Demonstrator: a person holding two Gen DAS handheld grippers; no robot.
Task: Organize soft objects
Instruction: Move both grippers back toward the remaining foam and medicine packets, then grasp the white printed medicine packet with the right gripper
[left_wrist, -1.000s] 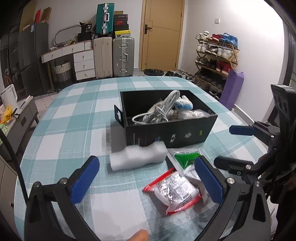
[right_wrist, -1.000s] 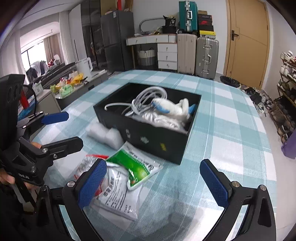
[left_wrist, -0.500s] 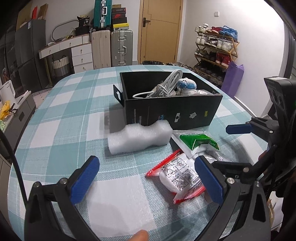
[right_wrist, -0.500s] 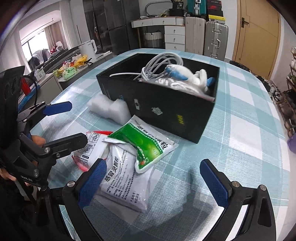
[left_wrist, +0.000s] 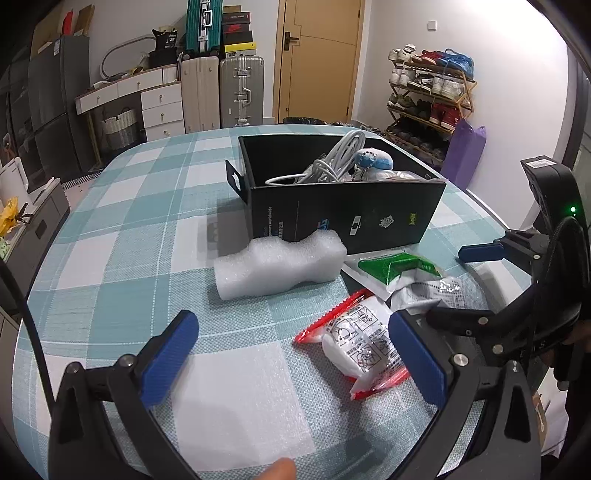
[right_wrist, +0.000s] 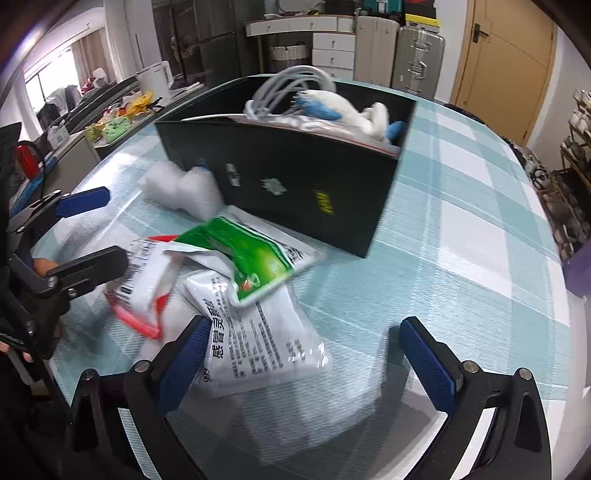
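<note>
A black box (left_wrist: 347, 218) (right_wrist: 295, 184) on the checked table holds white cables (left_wrist: 332, 158) and a blue-and-white plush toy (left_wrist: 373, 160). In front of it lie a white foam block (left_wrist: 280, 266) (right_wrist: 184, 190), a green-and-white pouch (left_wrist: 399, 267) (right_wrist: 255, 258), a white printed pouch (right_wrist: 258, 339) and a red-edged pouch (left_wrist: 362, 343) (right_wrist: 144, 288). My left gripper (left_wrist: 291, 358) is open low over the table, the red-edged pouch by its right finger. My right gripper (right_wrist: 314, 358) is open, its left finger over the white printed pouch.
The checked tablecloth (left_wrist: 147, 229) has bare room left of the box and on the right (right_wrist: 461, 240). Beyond stand suitcases (left_wrist: 221, 92), a drawer unit (left_wrist: 162, 107), a door (left_wrist: 317, 59) and a shoe rack (left_wrist: 428, 96).
Both grippers have come lower and closer to the pouches and the box. The right gripper now reaches over the white printed pouch. Both stay open.
</note>
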